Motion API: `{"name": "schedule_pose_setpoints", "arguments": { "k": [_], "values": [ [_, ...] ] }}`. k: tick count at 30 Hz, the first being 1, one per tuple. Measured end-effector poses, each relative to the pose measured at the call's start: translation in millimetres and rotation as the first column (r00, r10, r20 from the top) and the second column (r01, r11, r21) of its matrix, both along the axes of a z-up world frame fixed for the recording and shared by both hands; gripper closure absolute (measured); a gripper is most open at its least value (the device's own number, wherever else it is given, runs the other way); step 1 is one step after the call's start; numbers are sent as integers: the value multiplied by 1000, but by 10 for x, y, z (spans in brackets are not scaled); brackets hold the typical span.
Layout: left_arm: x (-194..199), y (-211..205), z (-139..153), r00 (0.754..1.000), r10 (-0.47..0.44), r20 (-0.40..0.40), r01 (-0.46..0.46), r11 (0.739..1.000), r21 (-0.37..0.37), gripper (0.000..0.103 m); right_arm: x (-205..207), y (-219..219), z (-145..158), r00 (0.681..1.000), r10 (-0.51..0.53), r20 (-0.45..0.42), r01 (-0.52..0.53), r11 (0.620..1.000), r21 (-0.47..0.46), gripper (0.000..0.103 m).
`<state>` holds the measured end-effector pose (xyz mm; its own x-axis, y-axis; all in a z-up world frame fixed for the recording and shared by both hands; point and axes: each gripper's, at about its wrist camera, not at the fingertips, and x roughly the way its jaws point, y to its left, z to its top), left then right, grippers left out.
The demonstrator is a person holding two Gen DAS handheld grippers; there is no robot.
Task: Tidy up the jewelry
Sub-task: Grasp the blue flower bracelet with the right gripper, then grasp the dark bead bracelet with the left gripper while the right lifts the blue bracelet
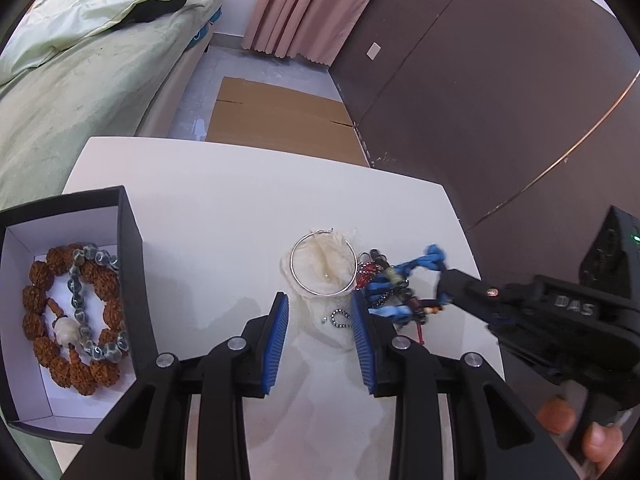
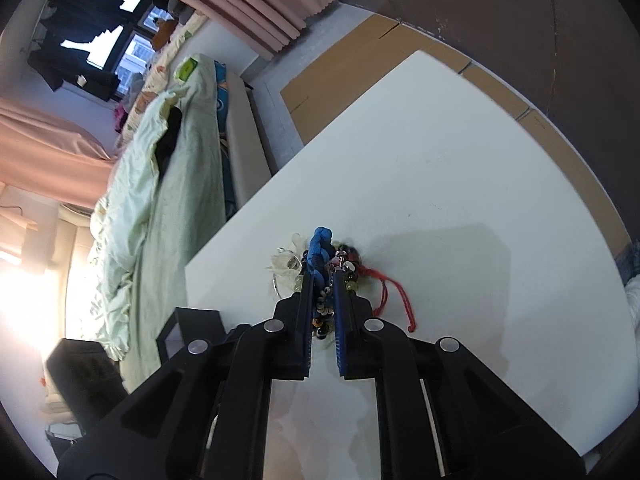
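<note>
Right gripper (image 2: 322, 300) clenched on blue braided bracelet (image 2: 320, 246); left gripper (image 1: 320, 324) released over gauze pouch (image 1: 320, 268). Box (image 1: 132, 232): two bead bracelets (image 1: 76, 316). One silver hoop (image 1: 323, 264).

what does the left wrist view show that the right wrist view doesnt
Only the left wrist view shows the inside of the black box, holding a brown bead bracelet and a grey bead bracelet, and the whole silver hoop on white fabric between the left gripper fingers.

Only the right wrist view shows the red cord and window.

Both show the right gripper shut on the blue braided strand, the white table and the bed.
</note>
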<state>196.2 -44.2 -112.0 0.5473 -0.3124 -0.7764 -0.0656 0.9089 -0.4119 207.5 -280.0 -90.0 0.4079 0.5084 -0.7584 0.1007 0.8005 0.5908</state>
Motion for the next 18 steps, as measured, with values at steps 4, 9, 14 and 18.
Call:
{"name": "schedule_pose_setpoints", "arguments": {
  "k": [4, 9, 14, 18],
  "values": [
    [14, -15, -25, 1000, 2, -3, -2, 1000, 3, 73, -80, -111, 126, 1000, -10, 29, 9, 1000, 21, 93],
    [40, -78, -27, 1000, -7, 8, 7, 1000, 3, 73, -164, -128, 284, 997, 13, 72, -17, 998, 56, 93],
    [56, -116, -62, 1000, -13, 3, 13, 1000, -6, 73, -242, -137, 513, 987, 21, 158, -28, 999, 45, 93],
    [80, -130, -74, 1000, -24, 1, 24, 998, -56, 73, -271, -135, 595, 982, 26, 186, -20, 999, -32, 93]
  ]
}}
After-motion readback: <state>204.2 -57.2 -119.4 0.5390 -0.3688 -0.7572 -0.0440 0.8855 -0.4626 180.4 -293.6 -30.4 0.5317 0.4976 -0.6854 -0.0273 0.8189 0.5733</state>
